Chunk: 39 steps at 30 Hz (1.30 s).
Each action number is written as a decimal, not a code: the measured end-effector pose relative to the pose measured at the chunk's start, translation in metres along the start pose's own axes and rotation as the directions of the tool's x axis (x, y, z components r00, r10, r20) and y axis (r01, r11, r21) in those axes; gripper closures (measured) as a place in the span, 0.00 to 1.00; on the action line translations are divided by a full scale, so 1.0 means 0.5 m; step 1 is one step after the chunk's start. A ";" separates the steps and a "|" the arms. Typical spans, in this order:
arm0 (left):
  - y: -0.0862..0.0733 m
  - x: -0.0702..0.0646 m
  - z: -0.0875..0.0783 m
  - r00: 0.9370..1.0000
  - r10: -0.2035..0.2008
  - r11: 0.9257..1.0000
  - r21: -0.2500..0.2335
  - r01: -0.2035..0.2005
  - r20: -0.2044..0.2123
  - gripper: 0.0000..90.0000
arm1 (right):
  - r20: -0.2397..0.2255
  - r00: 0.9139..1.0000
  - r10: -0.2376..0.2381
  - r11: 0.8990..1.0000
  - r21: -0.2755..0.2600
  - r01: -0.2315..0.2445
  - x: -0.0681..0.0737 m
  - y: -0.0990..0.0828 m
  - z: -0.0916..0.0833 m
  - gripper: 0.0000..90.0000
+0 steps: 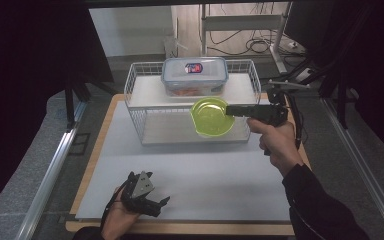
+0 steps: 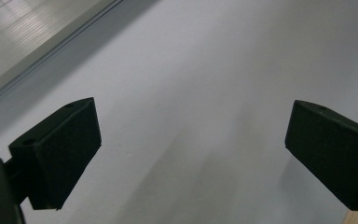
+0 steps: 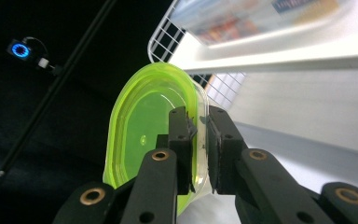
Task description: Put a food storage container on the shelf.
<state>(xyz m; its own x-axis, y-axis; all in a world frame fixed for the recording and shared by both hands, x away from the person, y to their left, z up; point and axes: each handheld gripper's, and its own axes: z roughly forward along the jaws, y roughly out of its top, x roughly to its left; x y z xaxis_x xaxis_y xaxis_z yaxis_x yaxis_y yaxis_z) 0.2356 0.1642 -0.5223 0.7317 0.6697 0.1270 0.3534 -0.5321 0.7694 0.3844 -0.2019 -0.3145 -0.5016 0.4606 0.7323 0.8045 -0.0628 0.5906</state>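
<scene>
Green bowl [image 3: 144,135] cut off at bottom edge, lidded container [image 3: 261,16] blurred and cropped at top, contents unreadable.

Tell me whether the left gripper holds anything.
No: the left gripper has its jaws wide apart over the bare white table, with nothing between them.

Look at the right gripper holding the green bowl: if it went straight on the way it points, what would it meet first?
Probably the white wire rack: the right gripper, shut on the green bowl, points across its front; depth is unclear.
</scene>
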 end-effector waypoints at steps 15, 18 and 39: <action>-0.001 0.007 -0.006 0.999 -0.038 0.999 -0.007 0.038 0.001 0.03 | 0.038 0.999 -0.014 0.998 -0.065 0.017 0.048 0.107 0.002 0.90; -0.001 0.008 -0.007 0.999 -0.038 0.999 -0.010 0.038 0.002 0.03 | 0.056 0.998 -0.015 0.996 -0.082 0.019 0.051 0.128 0.008 0.90; -0.001 0.009 -0.009 0.999 -0.040 0.999 -0.025 0.040 0.015 0.03 | 0.164 0.986 0.024 0.990 -0.139 -0.001 0.066 0.259 0.100 0.90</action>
<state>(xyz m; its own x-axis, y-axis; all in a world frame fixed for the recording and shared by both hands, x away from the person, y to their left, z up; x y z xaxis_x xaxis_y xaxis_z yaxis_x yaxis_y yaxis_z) 0.2359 0.1698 -0.5192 0.7257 0.6825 0.0871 0.3675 -0.4915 0.7896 0.4877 -0.1507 -0.2308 -0.4228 0.5983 0.6807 0.7532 -0.1857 0.6310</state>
